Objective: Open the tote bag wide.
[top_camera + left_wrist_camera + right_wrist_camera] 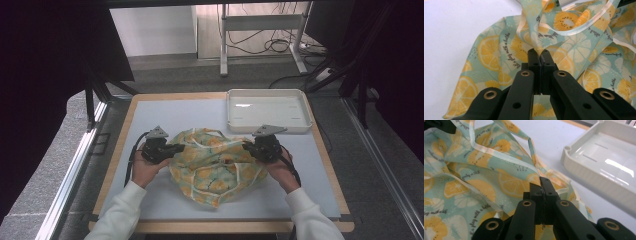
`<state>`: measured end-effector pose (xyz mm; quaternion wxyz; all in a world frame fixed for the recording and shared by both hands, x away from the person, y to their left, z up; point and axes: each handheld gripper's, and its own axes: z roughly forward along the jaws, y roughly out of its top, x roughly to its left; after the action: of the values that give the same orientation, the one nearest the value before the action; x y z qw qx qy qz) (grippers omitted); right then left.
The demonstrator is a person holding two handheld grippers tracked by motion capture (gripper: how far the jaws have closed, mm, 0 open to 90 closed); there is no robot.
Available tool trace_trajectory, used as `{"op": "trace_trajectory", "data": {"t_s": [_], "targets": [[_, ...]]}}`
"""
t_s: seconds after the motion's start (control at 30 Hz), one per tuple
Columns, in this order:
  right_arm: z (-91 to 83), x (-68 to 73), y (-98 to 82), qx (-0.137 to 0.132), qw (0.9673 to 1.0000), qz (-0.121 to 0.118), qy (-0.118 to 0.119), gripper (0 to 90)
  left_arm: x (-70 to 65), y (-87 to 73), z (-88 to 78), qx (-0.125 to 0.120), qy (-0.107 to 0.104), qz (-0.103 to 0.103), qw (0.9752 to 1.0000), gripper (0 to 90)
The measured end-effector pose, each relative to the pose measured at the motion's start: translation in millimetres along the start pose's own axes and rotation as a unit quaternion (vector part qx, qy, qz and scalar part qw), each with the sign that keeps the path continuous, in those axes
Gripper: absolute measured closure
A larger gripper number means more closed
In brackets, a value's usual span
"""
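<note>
the cloth [215,162] is pale teal, printed with orange and yellow citrus slices, paler whitish slices and lines of dark cursive script, and edged with cream tape [579,28]; left of the cloth the left gripper [176,148] is black with brass-coloured rivets, right of it the right gripper [248,146] is the same, each topped by a grey plate; beyond the cloth the tray [235,107] is glossy white; the mat [165,117] beneath is pale blue-grey, the table [125,125] rim light wood, the sleeves [122,212] white
</note>
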<state>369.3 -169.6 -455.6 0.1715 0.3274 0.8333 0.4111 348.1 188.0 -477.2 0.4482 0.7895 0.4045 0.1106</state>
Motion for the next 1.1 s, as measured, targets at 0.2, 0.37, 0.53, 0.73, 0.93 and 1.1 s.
{"op": "trace_trajectory", "data": {"t_s": [0.2, 0.37, 0.53, 0.73, 0.93, 1.1], "targets": [[-0.9, -1.2, 6.1, -0.016, 0.9999, 0.002, 0.001, 88.7, 1.7, 2.8, -3.8, -0.01, 0.004, 0.0, 0.9999, 89.9], [0.6, -2.5, 14.7, -0.025, 0.9996, -0.003, -0.01, 88.7, 4.1, 6.3, -3.6, -0.014, 0.014, 0.002, 0.9998, 89.9], [4.1, -3.9, 24.7, -0.038, 0.999, -0.008, -0.02, 88.6, 7.7, 10.2, -6.0, -0.024, 0.021, -0.003, 0.9995, 89.9], [9.7, -6.6, 32.2, -0.048, 0.9982, -0.012, -0.033, 88.6, 9.6, 14.6, -10.0, -0.035, 0.031, -0.006, 0.9989, 89.9], [15.4, -11.5, 35.6, -0.055, 0.9975, -0.009, -0.044, 88.7, 12.3, 22.8, -10.2, -0.042, 0.042, -0.005, 0.9982, 89.9], [22.6, -21.5, 36.4, -0.056, 0.9972, 0.006, -0.05, 88.6, 14.2, 30.5, -3.9, -0.045, 0.053, -0.002, 0.9976, 89.9]]}}
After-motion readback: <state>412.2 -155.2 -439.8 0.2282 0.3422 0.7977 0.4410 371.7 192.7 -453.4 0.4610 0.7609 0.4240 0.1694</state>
